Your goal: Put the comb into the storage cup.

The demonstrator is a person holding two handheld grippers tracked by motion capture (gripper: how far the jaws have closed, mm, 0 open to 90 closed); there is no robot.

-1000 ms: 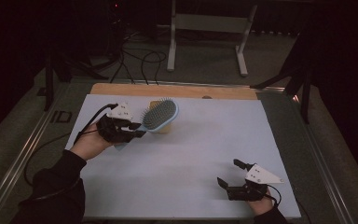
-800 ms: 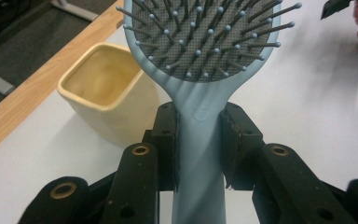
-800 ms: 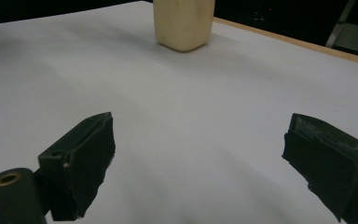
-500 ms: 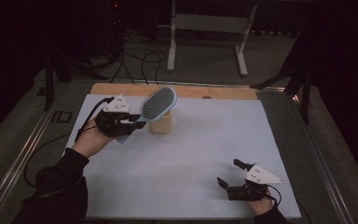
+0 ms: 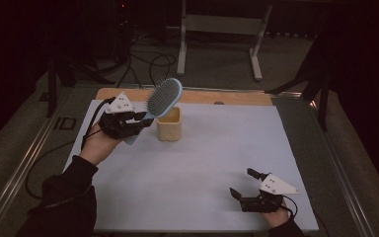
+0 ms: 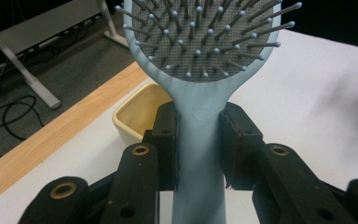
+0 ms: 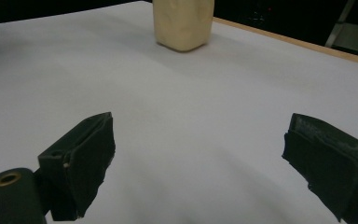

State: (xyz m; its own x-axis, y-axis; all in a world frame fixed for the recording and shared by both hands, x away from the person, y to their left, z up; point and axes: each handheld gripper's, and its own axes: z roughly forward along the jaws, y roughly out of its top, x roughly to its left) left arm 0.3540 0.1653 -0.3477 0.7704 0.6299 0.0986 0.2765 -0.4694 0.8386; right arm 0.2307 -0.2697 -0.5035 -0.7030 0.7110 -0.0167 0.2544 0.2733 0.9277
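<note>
Since a second ago I have lifted the pale blue plastic hairbrush with grey pin bristles (image 5: 164,97) off its low, nearly level pose and tipped it up, so its oval head now stands higher and more upright above the back left of the white table sheet (image 5: 217,158). My left gripper (image 5: 139,118) is clamped on the brush's handle: in the left gripper view both black pads press against the sides of the narrow blue neck (image 6: 199,140), just below where it widens into the bristled head, and the handle runs down between the jaws toward the camera. From above, the brush head hangs over the near left rim of the small cream square plastic cup (image 5: 169,123), which stands upright on the sheet close to the wooden strip at the table's far edge (image 5: 237,97); the brush is above the cup and I cannot tell whether it touches the rim. In the left gripper view the cup's open mouth (image 6: 140,112) shows just behind and to the left of the jaws. My right gripper (image 5: 244,184) has stayed low at the near right of the sheet, well apart from the cup, with its jaws spread wide and nothing between them; in the right gripper view the cup (image 7: 183,23) stands far ahead of them.
</note>
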